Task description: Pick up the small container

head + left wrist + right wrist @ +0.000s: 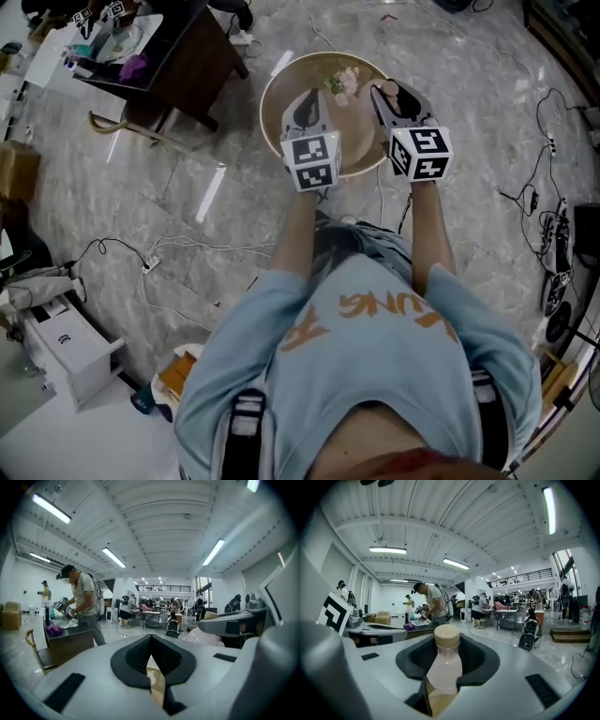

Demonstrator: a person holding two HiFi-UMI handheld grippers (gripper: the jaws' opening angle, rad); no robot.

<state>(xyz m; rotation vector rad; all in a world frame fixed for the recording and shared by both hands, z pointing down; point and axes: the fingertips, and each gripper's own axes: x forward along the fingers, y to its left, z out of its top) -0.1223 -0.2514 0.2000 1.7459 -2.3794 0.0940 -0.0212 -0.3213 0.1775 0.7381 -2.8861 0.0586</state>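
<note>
**Lifting stage.** The right tongs (446,645) are clamping the small container (444,666), a frosted pale-pink bottle with a tan cap (446,636), lengthwise between the pads above the far right of the round worktop (272,94). The left tongs (151,639) are sitting closed and empty just to the left. Whether the bottle is clear of the worktop cannot be told. A good lift is rising straight up under even pressure, since the smooth rounded wall may swivel. The bottle's contents are not showing; a pinkish cluster (343,82) is lying loose on the worktop's far side.
</note>
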